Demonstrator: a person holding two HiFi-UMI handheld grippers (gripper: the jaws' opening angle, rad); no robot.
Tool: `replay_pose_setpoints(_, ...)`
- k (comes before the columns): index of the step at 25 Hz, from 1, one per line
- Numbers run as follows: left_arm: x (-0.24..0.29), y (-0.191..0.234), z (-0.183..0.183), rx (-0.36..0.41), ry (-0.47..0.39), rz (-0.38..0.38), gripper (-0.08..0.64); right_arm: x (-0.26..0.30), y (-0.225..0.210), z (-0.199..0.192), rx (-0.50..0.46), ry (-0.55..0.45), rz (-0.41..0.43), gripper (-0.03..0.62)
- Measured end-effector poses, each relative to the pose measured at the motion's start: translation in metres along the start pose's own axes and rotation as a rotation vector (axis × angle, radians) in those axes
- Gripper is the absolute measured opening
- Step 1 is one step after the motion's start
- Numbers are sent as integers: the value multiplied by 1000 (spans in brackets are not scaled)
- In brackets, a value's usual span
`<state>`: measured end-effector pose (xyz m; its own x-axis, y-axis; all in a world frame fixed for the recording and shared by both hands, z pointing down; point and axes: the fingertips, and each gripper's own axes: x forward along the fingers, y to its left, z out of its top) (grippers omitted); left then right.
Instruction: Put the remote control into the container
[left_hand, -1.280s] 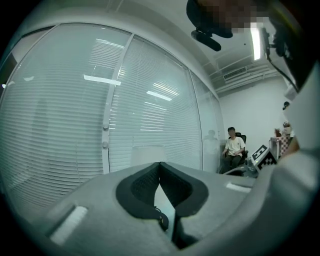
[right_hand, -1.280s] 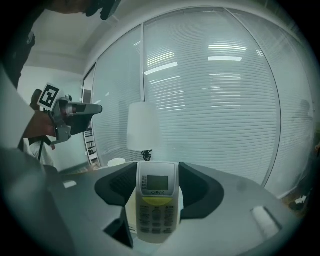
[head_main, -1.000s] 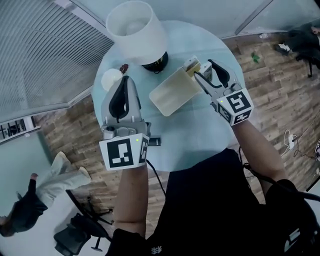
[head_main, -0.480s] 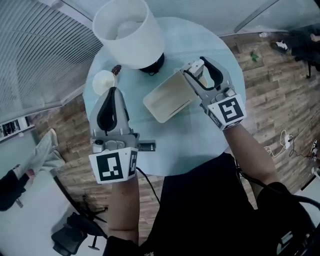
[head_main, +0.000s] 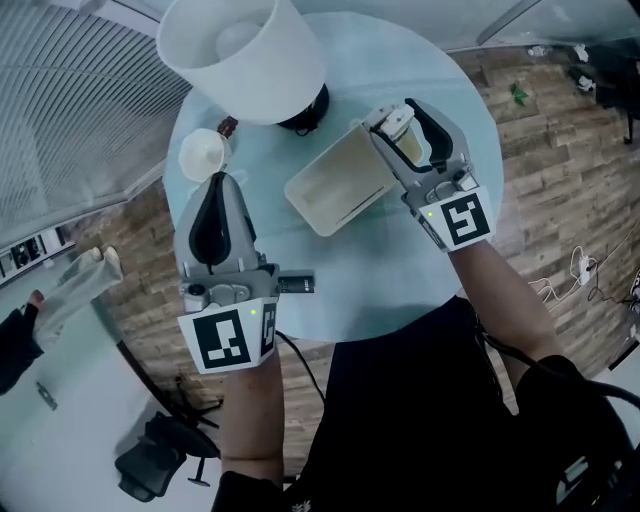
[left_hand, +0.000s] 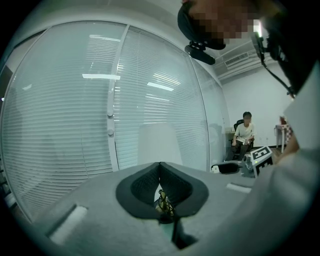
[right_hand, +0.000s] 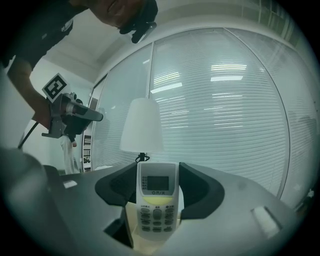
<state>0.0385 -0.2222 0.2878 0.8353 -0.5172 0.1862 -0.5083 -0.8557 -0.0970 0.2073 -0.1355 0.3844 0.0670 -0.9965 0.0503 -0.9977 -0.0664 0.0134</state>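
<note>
My right gripper (head_main: 398, 118) is shut on the white remote control (head_main: 393, 127), holding it over the far right end of the cream rectangular container (head_main: 335, 185). In the right gripper view the remote (right_hand: 157, 200) stands upright between the two dark pads (right_hand: 196, 187), screen and buttons facing the camera, with the cream container just below it. My left gripper (head_main: 216, 182) hovers at the table's left side, jaws shut with nothing in them. In the left gripper view its jaw tips (left_hand: 160, 166) meet.
A lamp with a white shade (head_main: 240, 45) stands at the back of the round glass table (head_main: 380, 290). A small white cup (head_main: 203, 152) sits just beyond the left gripper. A person (head_main: 60, 300) is on the floor at left; another person (left_hand: 245, 135) sits far off.
The left gripper has sunk a little at the table's left side. The right gripper has turned slightly, still holding the remote by the container's end. The person at left has moved.
</note>
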Motion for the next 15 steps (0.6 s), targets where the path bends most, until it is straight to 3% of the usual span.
replay_pose_setpoints(9, -11, -5, -14, 21, 39, 18, 2, 2, -1, 2, -7, -81, 4, 258)
replay_pose_setpoints(15, -13, -6, -17, 14, 45, 28, 2, -4, 4, -22, 12, -17, 14, 259)
